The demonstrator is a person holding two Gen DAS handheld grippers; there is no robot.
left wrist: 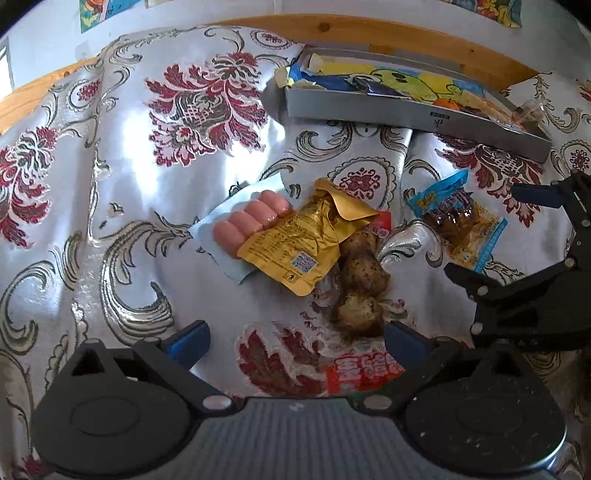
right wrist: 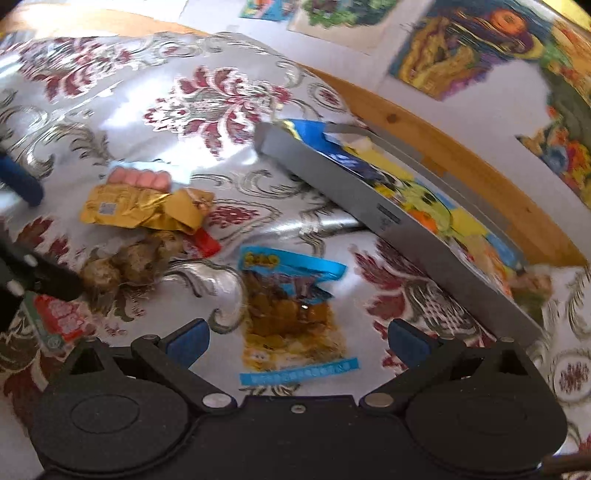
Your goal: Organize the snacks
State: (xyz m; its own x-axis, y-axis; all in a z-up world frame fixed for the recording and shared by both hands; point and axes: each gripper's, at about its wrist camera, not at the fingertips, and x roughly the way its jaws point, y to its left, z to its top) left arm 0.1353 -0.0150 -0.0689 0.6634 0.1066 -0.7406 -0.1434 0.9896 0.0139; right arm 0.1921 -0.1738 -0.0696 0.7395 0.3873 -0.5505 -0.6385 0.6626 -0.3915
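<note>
Loose snacks lie on the patterned tablecloth. My left gripper (left wrist: 295,343) is open above a clear packet of brown lumps (left wrist: 360,291) with a red label. Just beyond it, a gold foil packet (left wrist: 295,243) overlaps a pack of pink sausages (left wrist: 251,219). My right gripper (right wrist: 297,343) is open too, its blue pads either side of a blue-edged packet of brown snacks (right wrist: 291,314). I cannot tell whether they touch it. That blue packet (left wrist: 458,218) also shows in the left wrist view, with the right gripper (left wrist: 484,230) beside it. The left gripper (right wrist: 33,229) shows at the right wrist view's left edge.
A shallow grey tray (left wrist: 417,110) holding several colourful packets stands at the back right, near the table's wooden edge (left wrist: 369,33). The same tray (right wrist: 354,195) runs diagonally in the right wrist view. A wall with bright pictures (right wrist: 476,40) rises behind. Bare cloth (left wrist: 110,166) lies to the left.
</note>
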